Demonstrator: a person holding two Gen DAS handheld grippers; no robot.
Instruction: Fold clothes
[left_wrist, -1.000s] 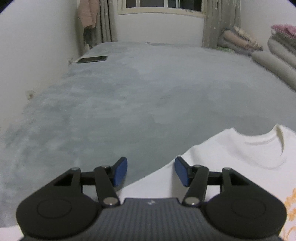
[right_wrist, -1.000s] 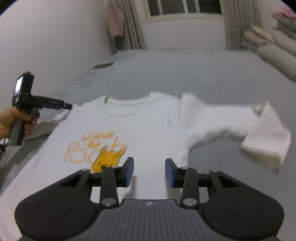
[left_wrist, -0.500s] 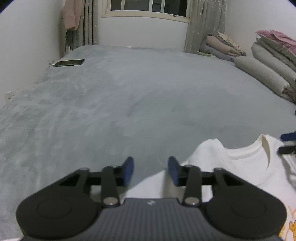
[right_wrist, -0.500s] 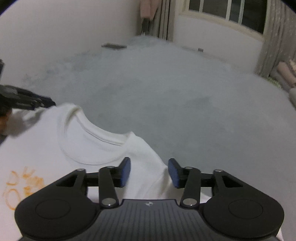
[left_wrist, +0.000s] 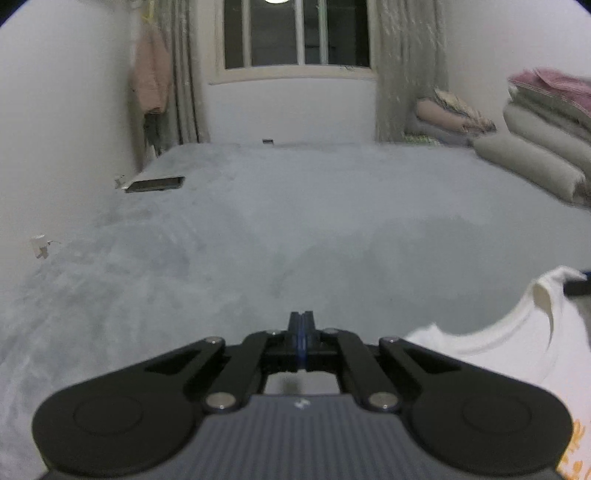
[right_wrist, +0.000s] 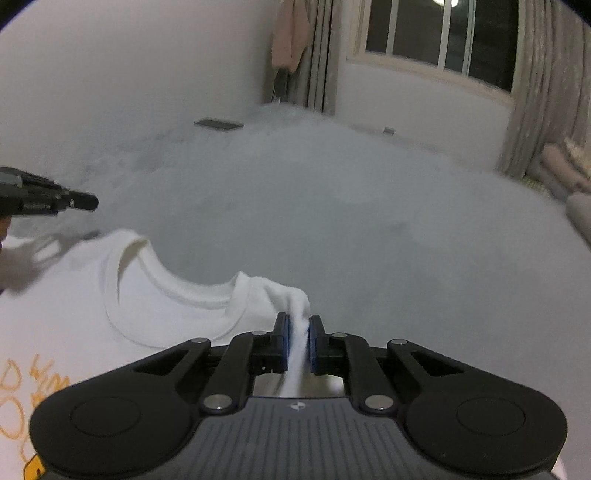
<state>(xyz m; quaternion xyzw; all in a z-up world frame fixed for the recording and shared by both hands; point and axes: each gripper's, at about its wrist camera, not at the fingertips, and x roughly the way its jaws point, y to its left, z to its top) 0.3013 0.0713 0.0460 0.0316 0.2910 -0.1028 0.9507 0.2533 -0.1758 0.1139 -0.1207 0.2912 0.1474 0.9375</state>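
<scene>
Left wrist view: a wide grey bed fills the room, running back to a window with curtains. Far left, near the wall, a dark phone lies flat on the bed, and a pink garment hangs above it. At the bottom centre, the left claw has its two blue-lined fingers pressed flat together; whether any cloth is caught between them cannot be told (a pale patch shows under the claw body). To its right, a white T-shirt lies on the bed, collar raised, a bit of orange print at the lower right edge. Folded blankets are stacked far right.

Right wrist view: at the far left, the left claw reaches in sideways above the T-shirt's shoulder, casting a shadow on it. The shirt lies front up, orange lettering at lower left, round collar open. At bottom centre, the right claw is closed on a pinched ridge of the white shirt beside the collar, the cloth lifted slightly.
</scene>
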